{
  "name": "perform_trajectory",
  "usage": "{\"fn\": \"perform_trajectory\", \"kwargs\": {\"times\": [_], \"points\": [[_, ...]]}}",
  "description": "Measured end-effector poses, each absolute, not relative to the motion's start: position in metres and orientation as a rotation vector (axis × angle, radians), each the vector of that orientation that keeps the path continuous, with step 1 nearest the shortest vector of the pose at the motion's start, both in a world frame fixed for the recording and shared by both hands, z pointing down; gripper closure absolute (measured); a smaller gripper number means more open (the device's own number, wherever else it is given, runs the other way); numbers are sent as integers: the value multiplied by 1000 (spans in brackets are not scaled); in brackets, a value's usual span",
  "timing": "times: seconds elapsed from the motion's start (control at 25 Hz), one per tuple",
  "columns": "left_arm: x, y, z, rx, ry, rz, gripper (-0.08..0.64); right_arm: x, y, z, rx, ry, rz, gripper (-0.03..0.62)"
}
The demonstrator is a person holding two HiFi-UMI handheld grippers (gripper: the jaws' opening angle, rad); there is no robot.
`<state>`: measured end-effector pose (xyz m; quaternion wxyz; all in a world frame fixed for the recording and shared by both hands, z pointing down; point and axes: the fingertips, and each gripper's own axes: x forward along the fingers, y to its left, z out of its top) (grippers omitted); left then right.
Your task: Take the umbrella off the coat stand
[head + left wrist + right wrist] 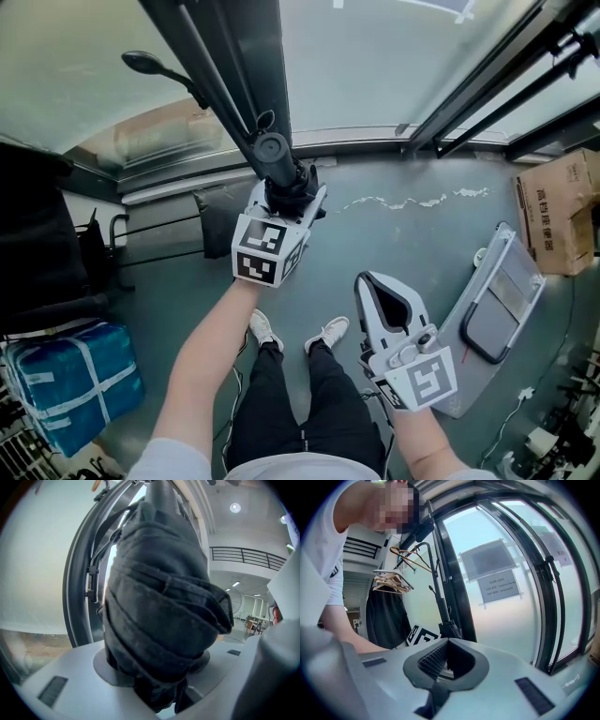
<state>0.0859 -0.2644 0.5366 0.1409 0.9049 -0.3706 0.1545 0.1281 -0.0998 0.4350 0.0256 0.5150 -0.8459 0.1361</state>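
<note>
A black folded umbrella (273, 150) stands upright with its round handle end toward me, next to the coat stand's dark pole (220, 66) and its hook (145, 63). My left gripper (289, 199) is shut on the umbrella's bunched fabric (159, 611), which fills the left gripper view. Whether the umbrella still hangs on the stand is hidden. My right gripper (367, 281) hovers lower right, apart from it, jaws together and empty (446, 641). From there the umbrella (449, 628) shows beyond the jaws, with the stand's curved hook (423, 545) above.
A black coat (384, 616) and wooden hangers (405, 557) hang at the left. On the floor lie a blue bag (70, 375), a cardboard box (562, 211) and a grey-white panel (497, 314). Glass window frames (487, 84) stand close behind.
</note>
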Motion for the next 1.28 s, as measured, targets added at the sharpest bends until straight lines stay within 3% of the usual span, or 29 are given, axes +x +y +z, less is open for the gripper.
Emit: {"fn": "perform_trajectory", "kwargs": {"times": [1.28], "points": [[103,-270,508,2588,-994,452,316,125,-87,405,1633,-2631,386,575]]}}
